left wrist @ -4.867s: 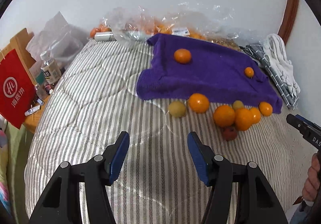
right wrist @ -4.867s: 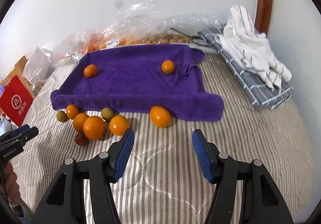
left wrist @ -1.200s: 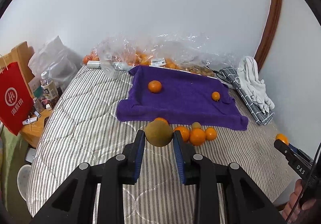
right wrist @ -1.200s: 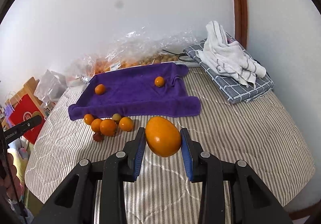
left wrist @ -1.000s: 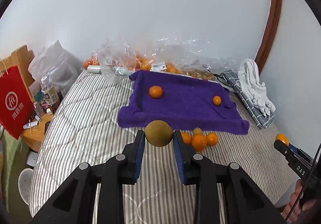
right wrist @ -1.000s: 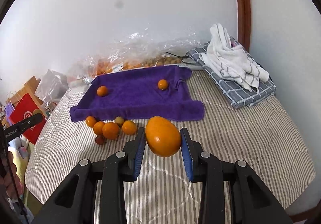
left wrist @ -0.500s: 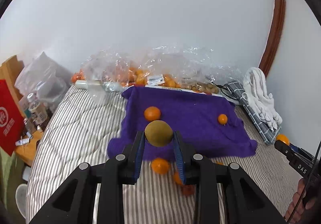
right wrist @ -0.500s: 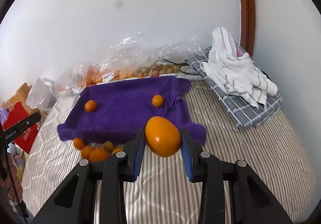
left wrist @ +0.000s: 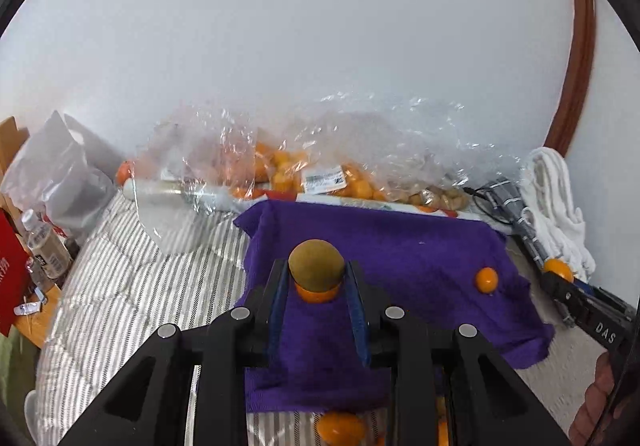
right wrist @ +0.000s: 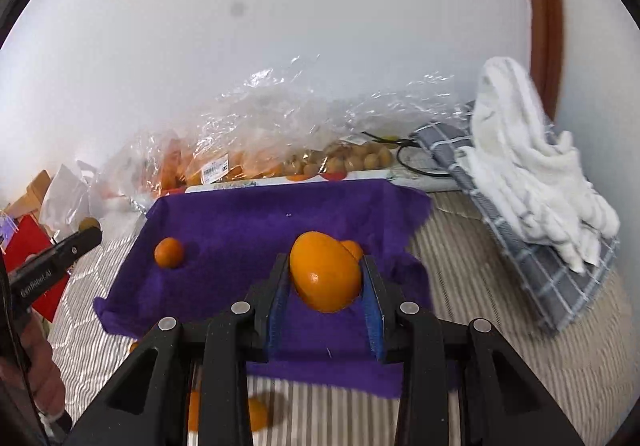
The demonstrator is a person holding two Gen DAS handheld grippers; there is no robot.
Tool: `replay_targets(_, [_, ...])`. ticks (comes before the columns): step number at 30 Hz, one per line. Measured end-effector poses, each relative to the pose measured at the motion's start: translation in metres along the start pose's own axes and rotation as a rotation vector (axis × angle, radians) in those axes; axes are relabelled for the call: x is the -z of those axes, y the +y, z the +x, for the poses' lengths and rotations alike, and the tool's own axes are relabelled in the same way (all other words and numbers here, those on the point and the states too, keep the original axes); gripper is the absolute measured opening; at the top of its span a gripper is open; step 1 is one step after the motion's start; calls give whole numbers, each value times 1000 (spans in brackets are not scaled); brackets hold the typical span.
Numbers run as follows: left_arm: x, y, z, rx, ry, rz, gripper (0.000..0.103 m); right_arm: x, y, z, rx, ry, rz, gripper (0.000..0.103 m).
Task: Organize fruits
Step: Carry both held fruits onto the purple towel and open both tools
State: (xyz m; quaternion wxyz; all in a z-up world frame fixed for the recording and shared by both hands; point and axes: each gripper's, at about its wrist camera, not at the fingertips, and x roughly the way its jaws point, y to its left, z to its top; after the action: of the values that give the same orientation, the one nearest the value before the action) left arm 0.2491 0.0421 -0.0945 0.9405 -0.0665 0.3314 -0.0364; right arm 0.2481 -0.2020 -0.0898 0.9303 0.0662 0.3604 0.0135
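My left gripper (left wrist: 317,271) is shut on a round olive-brown fruit (left wrist: 316,264), held above the purple towel (left wrist: 400,258). An orange (left wrist: 316,295) on the towel shows just under that fruit, and a smaller orange (left wrist: 486,279) lies to the right. My right gripper (right wrist: 326,278) is shut on a large oval orange (right wrist: 325,276) over the same purple towel (right wrist: 248,222). A small orange (right wrist: 354,248) peeks out behind it; another orange (right wrist: 169,252) rests on the towel's left part. Loose oranges (left wrist: 340,428) lie on the striped bed in front of the towel, partly hidden by my fingers.
Clear plastic bags of fruit (left wrist: 304,170) line the wall behind the towel. A white cloth on a grey checked cloth (right wrist: 532,174) lies at the right. A bottle (left wrist: 42,238) and a red bag (right wrist: 38,258) stand off the bed's left edge.
Both grippers moved forward over the bed and now hang above the purple towel, each still gripping its fruit. The loose oranges have slid below the fingers in both views.
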Motion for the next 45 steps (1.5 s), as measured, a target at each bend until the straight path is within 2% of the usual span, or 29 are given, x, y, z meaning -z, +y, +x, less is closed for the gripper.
replay_targets(4, [8, 9, 15, -1, 25, -14, 27, 0, -1, 25, -10, 13, 0, 34])
replay_targets(7, [10, 13, 27, -28, 33, -4, 27, 4, -6, 39, -23, 38, 18, 34])
replay_targets(12, [15, 17, 39, -6, 72, -27, 27, 15, -8, 57, 6, 74, -17, 34])
replay_targets(20, [20, 0, 44, 23, 76, 28, 27, 22, -10, 66, -2, 96, -27, 34])
replay_targets(34, [23, 2, 58, 9, 141, 14, 28, 30, -15, 84, 10, 166, -12, 35])
replay_targets(38, [23, 2, 58, 11, 148, 10, 28, 30, -16, 83, 18, 161, -9, 35])
replay_targets(42, [25, -1, 61, 8, 154, 22, 28, 30, -16, 83, 22, 165, -12, 43])
replay_targets(45, [26, -2, 63, 8, 165, 27, 28, 29, -16, 85, 28, 173, -17, 46])
